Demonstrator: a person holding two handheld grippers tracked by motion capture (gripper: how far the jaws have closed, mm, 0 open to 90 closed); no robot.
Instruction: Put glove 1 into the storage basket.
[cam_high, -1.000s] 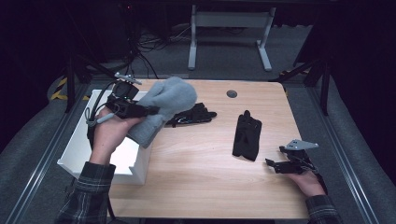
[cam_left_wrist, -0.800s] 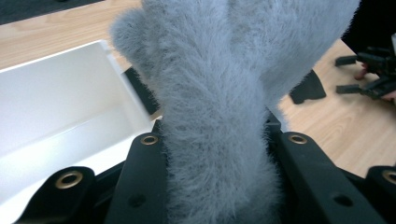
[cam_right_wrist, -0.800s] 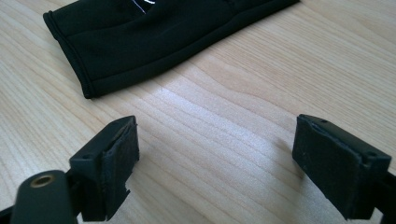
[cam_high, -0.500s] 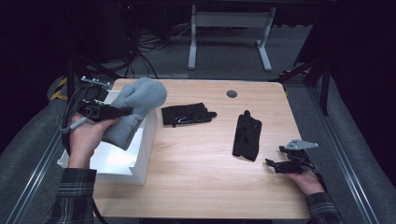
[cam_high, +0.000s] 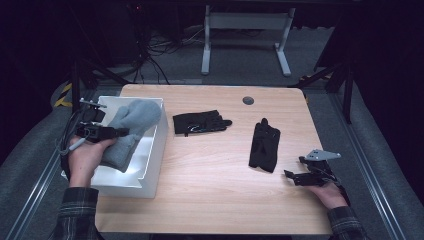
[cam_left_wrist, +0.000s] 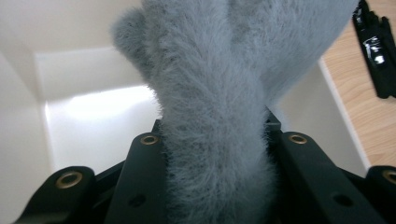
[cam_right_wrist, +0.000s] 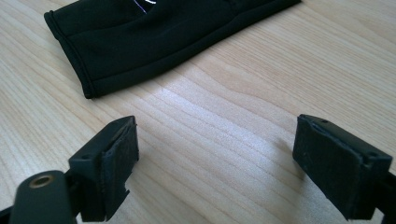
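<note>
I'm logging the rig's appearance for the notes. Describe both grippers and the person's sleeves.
Both grippers are black, with two flat jaws. The left gripper has brass-coloured rivets on its jaws and a cable trailing off it. The right gripper has dark rubbery pads and carries a grey three-cornered plate on top. The sleeves are dark plaid.

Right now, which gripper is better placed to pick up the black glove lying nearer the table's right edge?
Right. The right gripper rests open on the table just beside that black glove, while the left gripper is shut on the grey mitten over the white box.
</note>
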